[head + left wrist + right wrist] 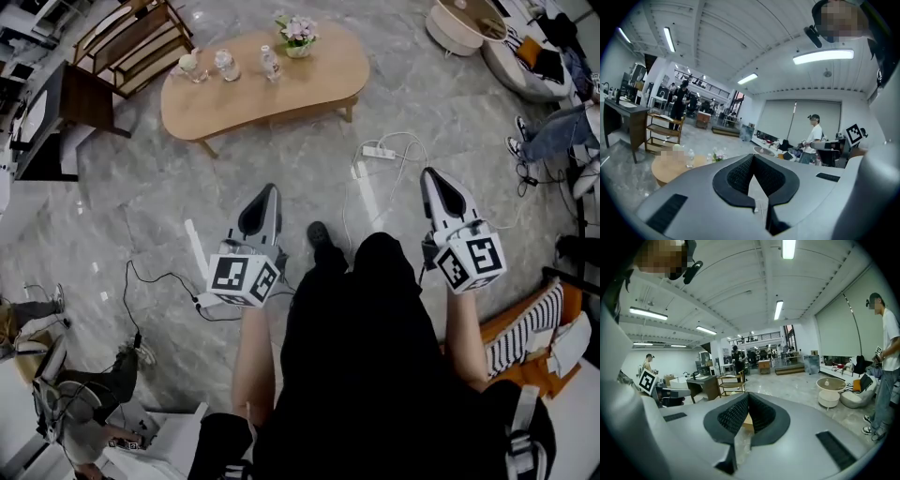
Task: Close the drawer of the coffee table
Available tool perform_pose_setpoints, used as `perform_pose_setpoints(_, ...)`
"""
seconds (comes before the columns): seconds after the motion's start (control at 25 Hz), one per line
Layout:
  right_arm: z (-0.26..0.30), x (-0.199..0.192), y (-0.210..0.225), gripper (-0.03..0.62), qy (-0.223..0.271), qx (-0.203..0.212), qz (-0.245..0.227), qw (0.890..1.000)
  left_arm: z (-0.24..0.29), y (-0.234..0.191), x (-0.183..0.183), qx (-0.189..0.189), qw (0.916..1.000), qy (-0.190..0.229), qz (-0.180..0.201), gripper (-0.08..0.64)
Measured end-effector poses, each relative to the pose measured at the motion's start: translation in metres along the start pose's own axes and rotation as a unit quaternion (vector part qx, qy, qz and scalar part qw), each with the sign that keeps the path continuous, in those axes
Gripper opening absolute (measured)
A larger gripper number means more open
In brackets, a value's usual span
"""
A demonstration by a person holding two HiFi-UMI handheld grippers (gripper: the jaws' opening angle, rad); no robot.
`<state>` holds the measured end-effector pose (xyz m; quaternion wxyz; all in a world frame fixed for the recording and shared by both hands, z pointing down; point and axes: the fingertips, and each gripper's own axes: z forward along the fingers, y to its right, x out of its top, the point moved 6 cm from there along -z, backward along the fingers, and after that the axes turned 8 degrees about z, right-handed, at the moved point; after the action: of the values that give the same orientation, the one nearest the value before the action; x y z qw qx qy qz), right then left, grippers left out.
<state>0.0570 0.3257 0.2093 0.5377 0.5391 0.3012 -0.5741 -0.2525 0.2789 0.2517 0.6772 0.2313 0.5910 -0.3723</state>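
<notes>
the coffee table [314, 80] sits at upper centre, its long axis left-right, well ahead of both closed, empty tools; the left tool [270, 190] looks nearer than the right tool [429, 174]; no drawer shows.

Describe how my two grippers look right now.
The left gripper and right gripper match: grey tapered shells, black textured pads lining the jaws, and a white cube with black square markers behind each. The person wears black clothing.

floor [141, 187] grey marble | ceiling strip lights [823, 56] | wooden shelf [131, 42], dark desk [70, 103]
</notes>
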Motion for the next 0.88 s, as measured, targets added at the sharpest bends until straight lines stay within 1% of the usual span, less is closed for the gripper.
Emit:
perform_pose_setpoints(0.2, 0.015, -0.003, 0.002, 0.012, -0.014, -0.020, 0.014, 1.000, 0.009, -0.023, 0.000, -0.002, 0.9999, -0.009, -0.011, 0.014)
perform_pose_setpoints(0.32, 0.023, -0.005, 0.002, 0.012, -0.021, -0.025, 0.019, 0.999, 0.013, -0.028, 0.002, -0.007, 0.9999, -0.011, -0.009, 0.014)
perform_pose_setpoints(0.6, 0.060, 0.000, 0.011, 0.012, -0.037, -0.012, 0.013, 0.999, 0.028, -0.043, -0.004, 0.001, 0.9994, -0.030, -0.019, 0.014)
perform_pose_setpoints(0.76, 0.089, -0.002, 0.026, 0.012, -0.052, -0.004, 0.020, 0.998, 0.050, -0.051, -0.009, 0.006, 0.9984, -0.048, -0.028, 0.014)
perform_pose_setpoints(0.88, 0.113, -0.004, 0.043, 0.012, -0.061, 0.002, 0.028, 0.998, 0.074, -0.055, -0.008, 0.006, 0.9983, -0.053, -0.024, 0.014)
